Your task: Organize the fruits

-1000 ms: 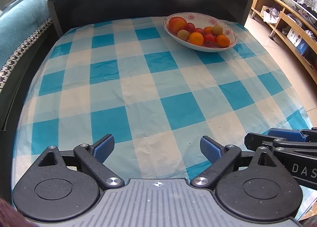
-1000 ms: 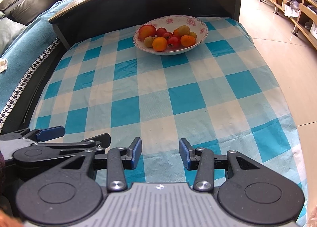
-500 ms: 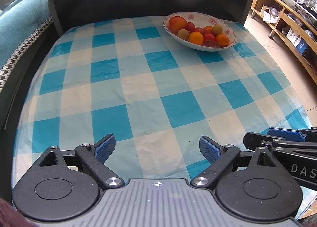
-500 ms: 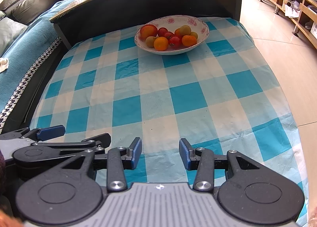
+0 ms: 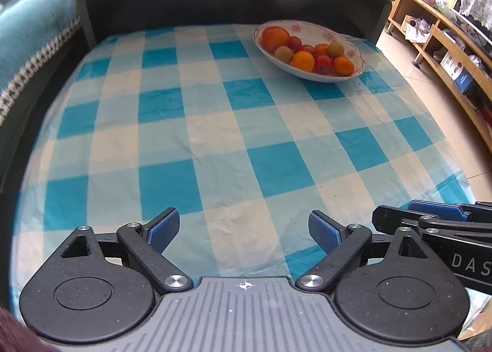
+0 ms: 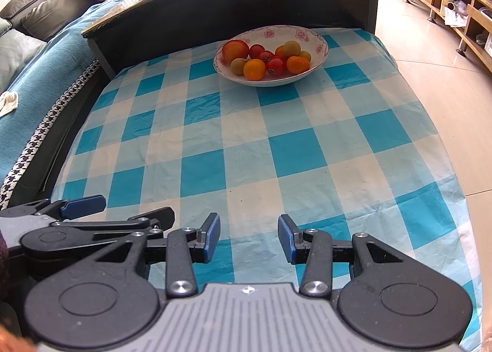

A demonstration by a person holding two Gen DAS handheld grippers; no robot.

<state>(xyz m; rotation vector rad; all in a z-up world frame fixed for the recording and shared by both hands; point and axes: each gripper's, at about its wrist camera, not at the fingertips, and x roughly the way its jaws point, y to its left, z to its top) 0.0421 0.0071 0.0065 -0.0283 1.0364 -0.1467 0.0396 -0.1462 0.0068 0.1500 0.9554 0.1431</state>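
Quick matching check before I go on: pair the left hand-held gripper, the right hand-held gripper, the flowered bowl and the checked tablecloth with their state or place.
Things:
1. left hand-held gripper
2. right hand-held gripper
3. flowered bowl
4. checked tablecloth

States or places:
A. holds mixed fruit at the far side
B. open wide, empty
C. open more narrowly, empty
D. blue and white, covers the table

Pairs: 1-B, 2-C, 3-A, 4-D

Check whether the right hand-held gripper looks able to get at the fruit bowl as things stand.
Probably yes. The right hand-held gripper is open and empty, and only bare checked tablecloth lies between it and the bowl at the far end. It would need to travel forward first.
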